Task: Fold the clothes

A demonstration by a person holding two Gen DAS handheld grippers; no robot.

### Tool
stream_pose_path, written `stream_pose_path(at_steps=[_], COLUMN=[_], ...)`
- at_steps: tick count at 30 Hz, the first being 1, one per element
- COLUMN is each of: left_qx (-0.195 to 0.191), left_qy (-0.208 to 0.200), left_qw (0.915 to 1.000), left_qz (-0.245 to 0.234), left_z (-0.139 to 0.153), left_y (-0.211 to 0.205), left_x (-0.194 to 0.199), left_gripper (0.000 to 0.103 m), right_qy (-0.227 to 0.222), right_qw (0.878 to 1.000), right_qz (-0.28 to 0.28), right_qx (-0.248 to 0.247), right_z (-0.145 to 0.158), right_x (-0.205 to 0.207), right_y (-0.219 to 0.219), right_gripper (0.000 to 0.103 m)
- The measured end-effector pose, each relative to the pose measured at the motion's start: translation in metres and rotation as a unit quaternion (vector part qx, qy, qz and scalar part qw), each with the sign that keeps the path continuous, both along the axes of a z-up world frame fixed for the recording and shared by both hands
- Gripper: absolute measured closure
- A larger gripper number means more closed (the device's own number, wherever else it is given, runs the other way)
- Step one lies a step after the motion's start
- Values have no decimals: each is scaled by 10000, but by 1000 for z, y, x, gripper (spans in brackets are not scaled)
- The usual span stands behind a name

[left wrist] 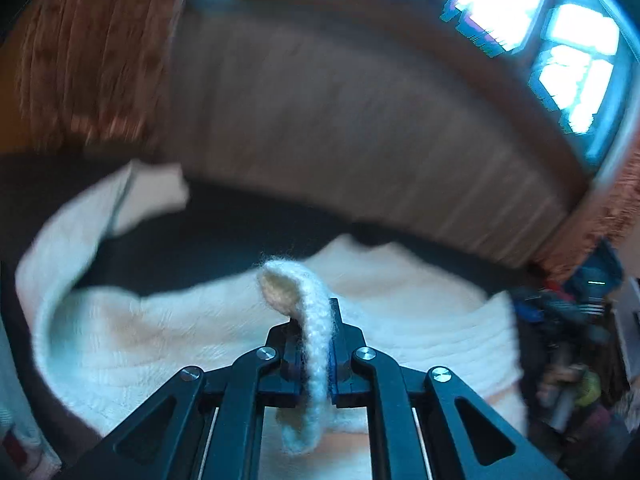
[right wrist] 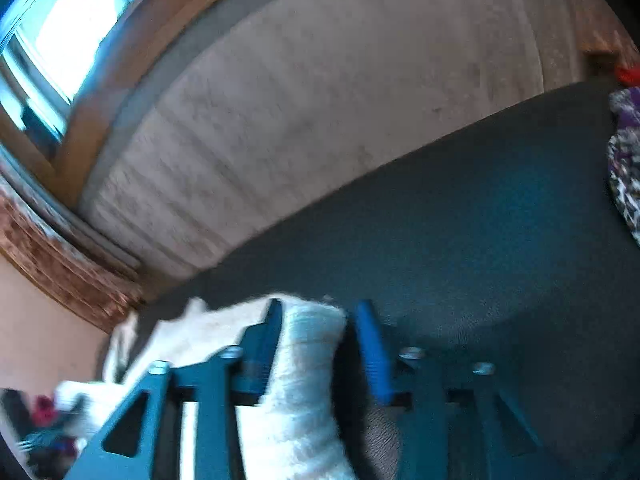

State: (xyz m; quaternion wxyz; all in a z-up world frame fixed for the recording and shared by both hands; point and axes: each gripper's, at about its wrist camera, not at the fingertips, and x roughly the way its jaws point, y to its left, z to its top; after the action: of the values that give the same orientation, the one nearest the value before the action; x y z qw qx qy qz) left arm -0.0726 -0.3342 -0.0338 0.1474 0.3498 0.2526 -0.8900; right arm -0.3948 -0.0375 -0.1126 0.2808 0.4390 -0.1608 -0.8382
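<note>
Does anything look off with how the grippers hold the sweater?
Yes. The left gripper is clamped on the white sweater, but the right gripper stands open, with the knit lying against one finger only, not pinched.

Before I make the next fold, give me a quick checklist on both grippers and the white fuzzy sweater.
1. Left gripper pinching the white fuzzy knit sweater: ok, shut on a thin fold.
2. Right gripper holding the sweater: not ok, jaws apart, the cloth touches only one finger.
3. Dark bed surface ahead bare: ok.
4. Sleeve lying flat: not ok, it curls away.
5. Image sharpness: not ok, both views blurred.
</note>
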Motion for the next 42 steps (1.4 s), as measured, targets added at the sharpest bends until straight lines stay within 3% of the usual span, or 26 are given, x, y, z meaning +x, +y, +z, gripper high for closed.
stream_pose_path(at_steps=[5, 8, 10, 11, 12, 14, 16, 17, 20, 22, 23, 27, 30, 33, 35, 42], left_qx=[188, 17, -143, -239, -334, -533, -755, -777, -795, -616, -525, -323, -189, -105, -219, -437], left_qy=[-376, -672, -868, -907, -946, -1002, -1063, -977, -675, -310, -127, -103, -171, -274, -481, -1175], left_qw=[9988, 9973, 9956, 9948, 9939, 9920, 9893, 9897, 9917, 9973, 9985, 9942, 9833, 9676, 9604, 9318], left_qz=[235, 290, 338, 396, 453, 558, 647, 707, 751, 263, 18, -1022, -1803, -2509, -2736, -3407], left_z=[-37, -52, -59, -56, -53, -45, -34, -25, 2, 21, 31, 36, 35, 34, 26, -3], left_y=[-14, -10, -7, -6, -6, -3, 0, 1, 8, 23, 31, 80, 120, 156, 171, 208], left_x=[6, 12, 15, 14, 14, 12, 5, 5, 1, -12, -18, -73, -118, -162, -185, -248], left_gripper=[96, 95, 95, 94, 94, 95, 94, 93, 85, 81, 76, 68, 59, 58, 57, 55], right_qy=[163, 259, 292, 308, 324, 356, 388, 269, 133, 176, 166, -204, 24, 142, 157, 347], right_qw=[9983, 9950, 9943, 9938, 9932, 9918, 9900, 9931, 9984, 9978, 9968, 9867, 9853, 9842, 9821, 9815], right_qz=[510, 861, 822, 799, 775, 728, 681, 527, 456, 644, 752, 1155, 1438, 1619, 1722, 1716], right_qx=[-249, 423, 615, 708, 801, 987, 1172, 1008, 319, -15, -227, -1129, -921, -702, -750, -776], right_z=[7, -4, -11, -14, -17, -23, -28, -28, -24, -24, -25, -41, -49, -60, -61, -65], right_x=[34, 50, 50, 49, 49, 48, 48, 45, 52, 72, 83, 115, 133, 140, 141, 141], right_y=[-4, -18, -21, -23, -25, -28, -31, -23, -1, 7, 11, 8, -15, -38, -18, -25], right_gripper=[51, 50, 49, 53, 71, 76, 93, 95, 83, 37, 33, 32, 23, 18, 11, 10])
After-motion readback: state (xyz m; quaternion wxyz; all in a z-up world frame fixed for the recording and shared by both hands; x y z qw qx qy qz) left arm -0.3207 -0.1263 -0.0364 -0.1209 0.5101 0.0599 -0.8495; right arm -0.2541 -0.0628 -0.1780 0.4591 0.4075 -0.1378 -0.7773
